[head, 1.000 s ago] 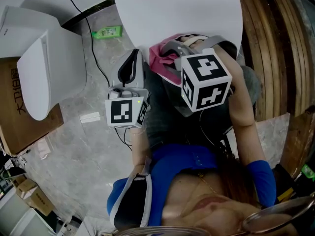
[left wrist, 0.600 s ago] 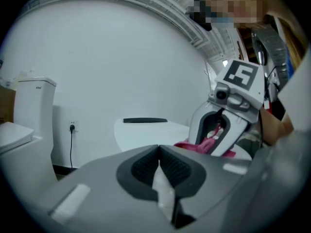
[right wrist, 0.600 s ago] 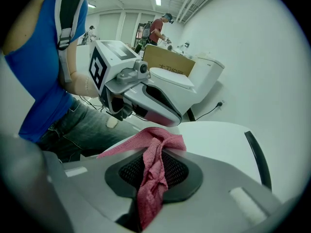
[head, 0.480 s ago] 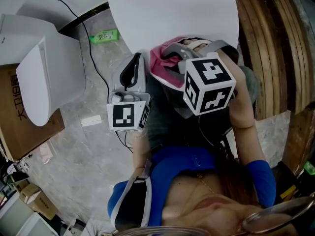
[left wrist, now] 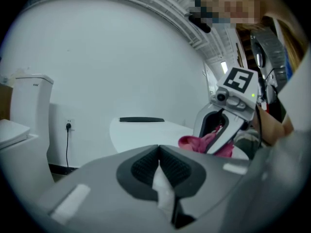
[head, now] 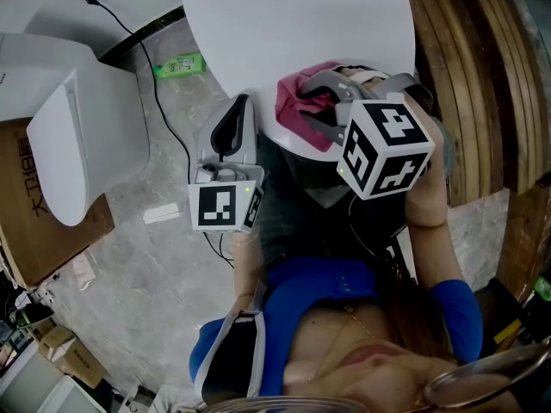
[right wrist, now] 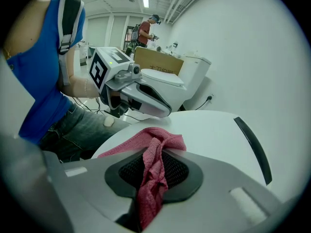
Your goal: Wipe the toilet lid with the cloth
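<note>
The white toilet lid (head: 293, 24) fills the top of the head view. My right gripper (head: 320, 101) rests at its near edge, shut on the pink cloth (head: 303, 106). In the right gripper view the cloth (right wrist: 153, 154) is pinched between the pads and spreads onto the lid (right wrist: 214, 130). My left gripper (head: 239, 108) hovers just left of the lid's edge, apart from the cloth. Its jaws (left wrist: 159, 161) are pressed together, with a pale sliver in the seam that I cannot identify. The left gripper view shows the right gripper (left wrist: 218, 130) and the cloth (left wrist: 204, 143).
A second white toilet (head: 77, 136) stands at the left, beside a cardboard box (head: 34, 222). A black cable (head: 155, 84) and a green packet (head: 178, 63) lie on the stone floor. Wooden slats (head: 482, 76) run along the right. My knees are under the grippers.
My right gripper has slid to the right along the lid's near edge, carrying the pink cloth with it. The left gripper has barely moved.
</note>
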Demonstrator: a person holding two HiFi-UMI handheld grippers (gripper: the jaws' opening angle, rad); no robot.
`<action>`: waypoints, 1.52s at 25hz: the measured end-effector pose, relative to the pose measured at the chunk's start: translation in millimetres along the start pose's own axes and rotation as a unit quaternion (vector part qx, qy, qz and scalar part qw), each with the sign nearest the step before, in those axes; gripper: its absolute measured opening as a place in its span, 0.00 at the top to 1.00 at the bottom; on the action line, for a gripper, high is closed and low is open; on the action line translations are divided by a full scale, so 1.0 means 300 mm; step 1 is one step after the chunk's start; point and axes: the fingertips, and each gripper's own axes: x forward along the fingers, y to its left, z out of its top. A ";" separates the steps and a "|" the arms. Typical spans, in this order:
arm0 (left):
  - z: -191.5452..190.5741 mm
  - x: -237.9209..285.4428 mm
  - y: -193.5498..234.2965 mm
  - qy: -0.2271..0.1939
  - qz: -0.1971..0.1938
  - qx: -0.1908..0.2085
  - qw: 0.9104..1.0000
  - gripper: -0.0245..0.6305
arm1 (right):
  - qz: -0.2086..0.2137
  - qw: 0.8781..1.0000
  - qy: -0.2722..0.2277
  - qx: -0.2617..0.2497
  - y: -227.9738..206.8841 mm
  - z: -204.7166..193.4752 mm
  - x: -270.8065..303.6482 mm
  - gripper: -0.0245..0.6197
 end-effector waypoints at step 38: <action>0.130 0.042 -0.088 -0.006 -0.044 0.030 0.999 0.96 | -0.065 0.995 -0.002 0.081 -0.008 -0.257 -0.170 0.85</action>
